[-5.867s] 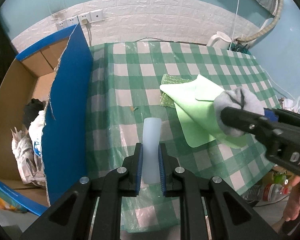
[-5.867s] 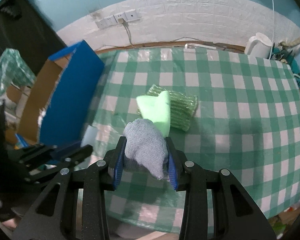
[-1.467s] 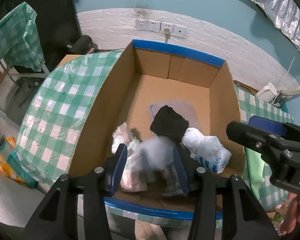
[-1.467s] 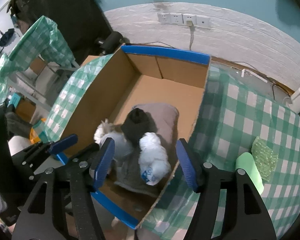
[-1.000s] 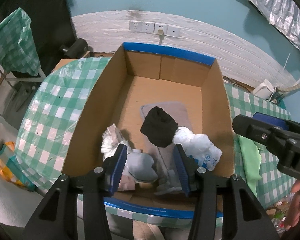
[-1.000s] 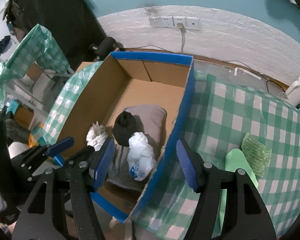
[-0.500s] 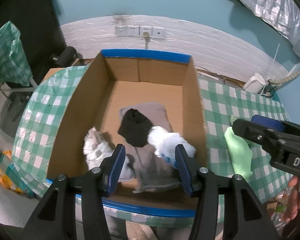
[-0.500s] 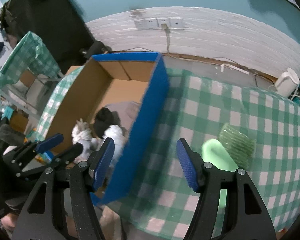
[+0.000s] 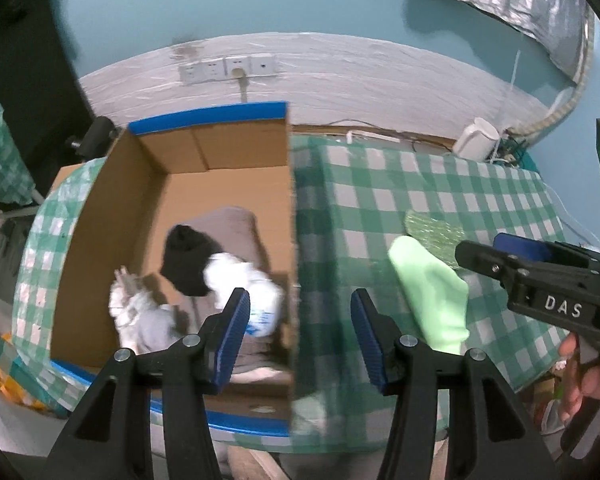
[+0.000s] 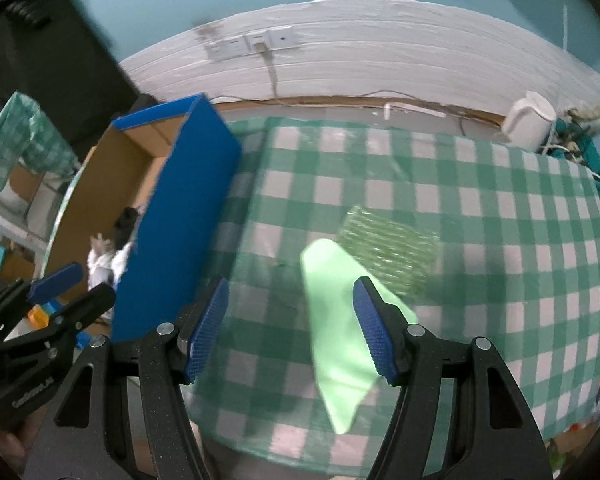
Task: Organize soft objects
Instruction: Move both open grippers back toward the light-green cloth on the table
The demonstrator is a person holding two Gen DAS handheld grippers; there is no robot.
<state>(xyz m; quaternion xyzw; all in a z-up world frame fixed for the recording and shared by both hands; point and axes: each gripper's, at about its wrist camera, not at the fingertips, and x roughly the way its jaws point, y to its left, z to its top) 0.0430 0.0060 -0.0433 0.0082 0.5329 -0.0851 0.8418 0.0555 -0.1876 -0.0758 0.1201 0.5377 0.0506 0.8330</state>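
A light green cloth [image 10: 340, 320] lies on the checked table [image 10: 480, 216], partly over a glittery green sponge pad [image 10: 392, 248]. My right gripper [image 10: 290, 328] hangs open above the cloth's left side, nothing between its fingers. In the left wrist view the cloth [image 9: 432, 292] and the pad [image 9: 436, 232] sit right of the cardboard box [image 9: 112, 216]. My left gripper [image 9: 298, 338] is open and empty over the box's right wall. Inside the box lie a black bundle [image 9: 188, 260], a white plastic bag [image 9: 244, 280], a grey sock [image 9: 152, 324] and a brown cloth.
The box's blue outer wall [image 10: 172, 220] stands at the table's left. A white kettle [image 10: 528, 120] and cables sit at the back right corner. Wall sockets [image 9: 228, 68] are behind. The right gripper's body [image 9: 540, 284] and a hand [image 9: 588, 372] show at right.
Both grippers have swung right, away from over the box toward the table. The box has slid left in both views and the green cloth now lies under the right gripper.
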